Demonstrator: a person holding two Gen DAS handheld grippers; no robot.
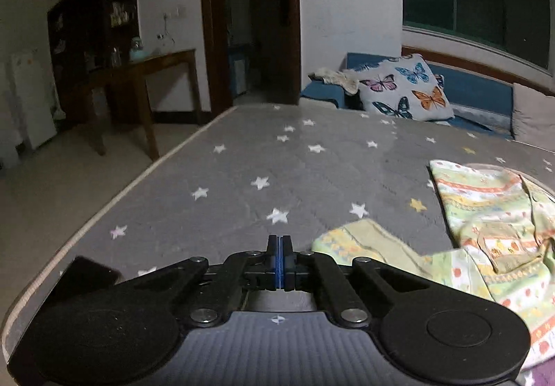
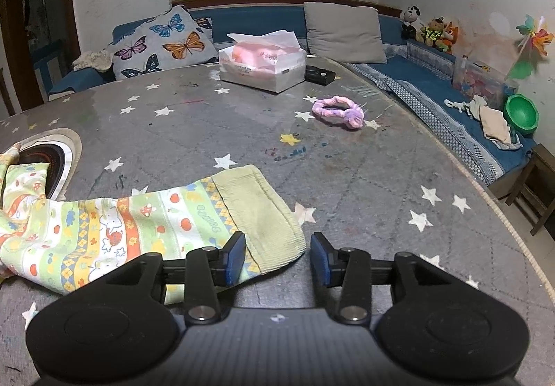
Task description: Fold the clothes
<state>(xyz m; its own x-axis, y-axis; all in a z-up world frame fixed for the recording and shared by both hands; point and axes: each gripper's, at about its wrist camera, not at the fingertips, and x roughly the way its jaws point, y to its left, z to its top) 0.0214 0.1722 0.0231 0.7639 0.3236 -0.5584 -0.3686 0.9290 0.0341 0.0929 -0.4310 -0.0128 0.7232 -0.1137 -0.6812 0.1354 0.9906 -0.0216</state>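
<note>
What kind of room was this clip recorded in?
Most likely a home living room with a child about. A blue bench sofa with a butterfly cushion runs under the window, stuffed toys sit in the corner, and a child's patterned garment lies on the star-print table cover.

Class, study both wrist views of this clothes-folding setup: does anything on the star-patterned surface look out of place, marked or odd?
Yes. Coloured scribbles mark the star-patterned surface, and a purple headband lies loose beyond the patterned garment. A tissue box and a dark device also sit there.
</note>
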